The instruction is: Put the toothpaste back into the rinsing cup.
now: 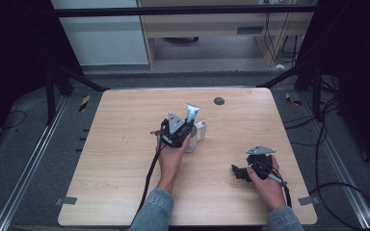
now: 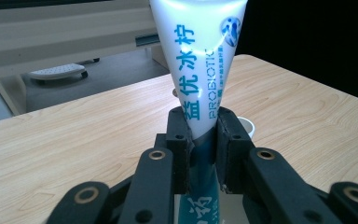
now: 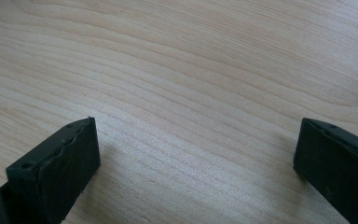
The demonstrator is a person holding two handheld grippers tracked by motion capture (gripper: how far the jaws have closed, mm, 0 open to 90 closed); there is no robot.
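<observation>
Left gripper [image 2: 204, 140] clamped on tube [image 2: 200, 70], upright over cup [image 1: 191, 142] mid-table. Light, soft, slick plastic; likely squashes, so grip low near stiffer end. Right gripper [image 3: 196, 154] apart, idle.

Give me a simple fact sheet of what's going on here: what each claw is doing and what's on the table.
Setting: light wooden table, a person's two hands each holding a claw
Left claw: shut on a white toothpaste tube with teal lettering, gripping it low down, wide flat end up
White cup: beside the left claw, near the table's middle
Right claw: open, jaws wide apart, nothing between them, just above bare wood
Dark round spot: near the table's far edge
</observation>
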